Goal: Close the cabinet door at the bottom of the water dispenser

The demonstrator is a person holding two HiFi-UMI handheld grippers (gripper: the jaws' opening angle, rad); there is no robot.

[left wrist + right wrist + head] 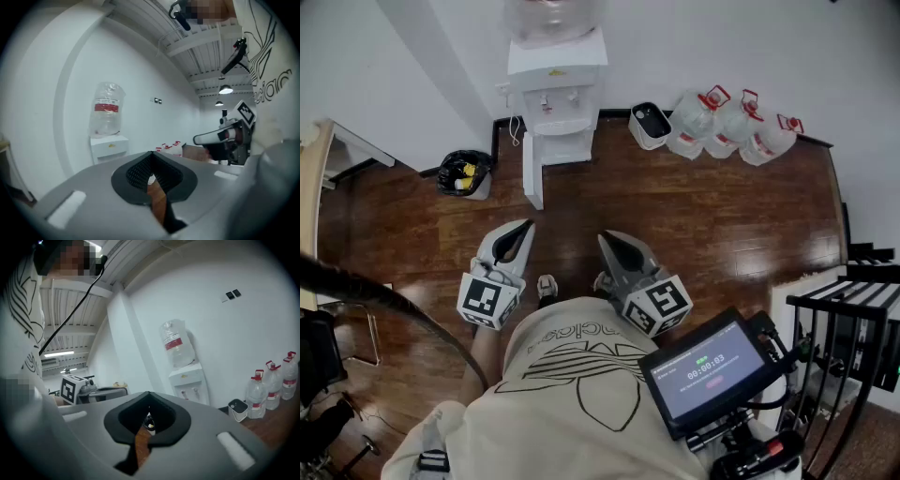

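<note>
Far ahead, the white water dispenser (555,70) stands at the wall with a clear bottle (107,115) with a red label on top, and its bottom cabinet door (532,178) hangs open. Three clear jugs (731,124) with red caps sit near it, the shirt (572,375) says adidas, and the small screen (705,370) reads 00:00:03. The left gripper (525,226) and right gripper (604,236) both have jaws clenched shut on nothing.

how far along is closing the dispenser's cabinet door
Nothing looks done yet: the cabinet door stands swung out from the water dispenser. In hand: nothing; the left gripper and right gripper are shut and empty, across the floor from it. Left: approach and push the door closed.
</note>
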